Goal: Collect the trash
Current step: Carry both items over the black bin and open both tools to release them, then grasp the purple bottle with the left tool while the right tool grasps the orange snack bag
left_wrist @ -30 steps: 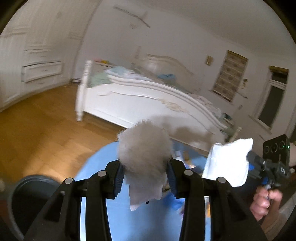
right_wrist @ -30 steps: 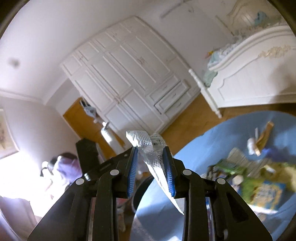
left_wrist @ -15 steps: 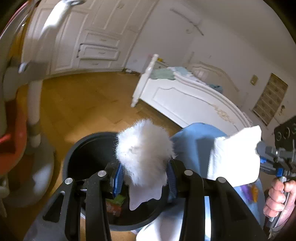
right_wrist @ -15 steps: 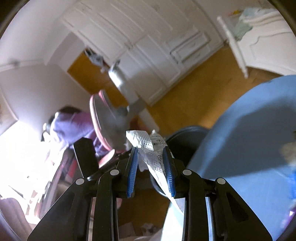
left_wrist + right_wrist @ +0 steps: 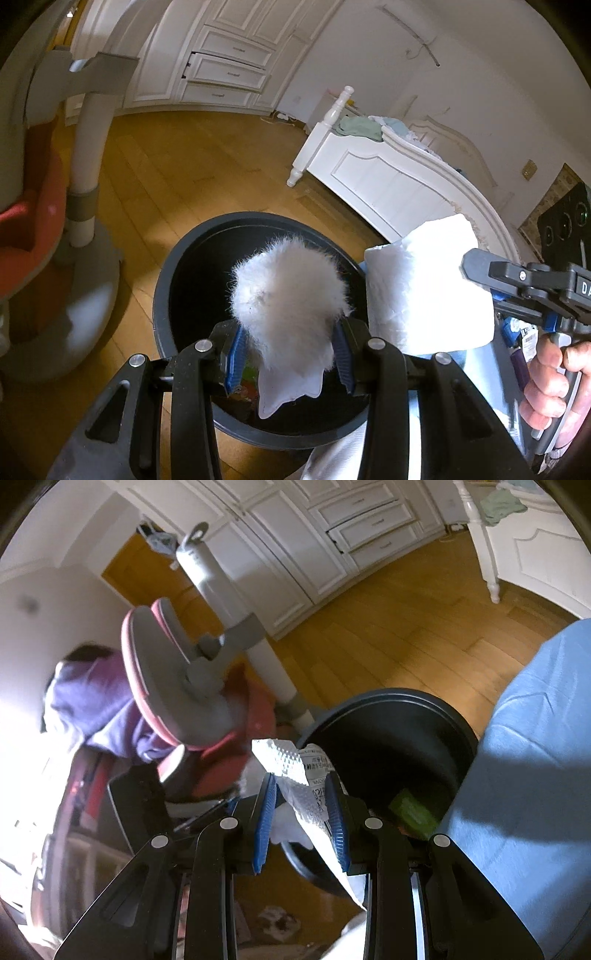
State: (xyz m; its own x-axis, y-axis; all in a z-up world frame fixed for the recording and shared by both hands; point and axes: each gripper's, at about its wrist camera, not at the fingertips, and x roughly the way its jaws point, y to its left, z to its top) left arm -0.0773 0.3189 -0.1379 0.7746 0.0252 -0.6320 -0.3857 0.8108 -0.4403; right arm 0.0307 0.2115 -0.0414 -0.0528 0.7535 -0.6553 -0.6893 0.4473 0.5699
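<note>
two pieces of trash, both held over the dark bin (image 5: 162, 302).

left gripper (image 5: 288, 354): blue pads pressed into a fluffy white tuft (image 5: 288, 302) with a cloth tab below; poised above the bin mouth. likely very light, soft, compressible; best gripped at its base.

right gripper (image 5: 301, 819): closed on a crinkled white printed packet (image 5: 299, 768), near the bin's left rim. probably thin, light, slippery film; best pinched mid-body.

bin stands on wood floor beside a blue-covered table (image 5: 535, 757).
</note>
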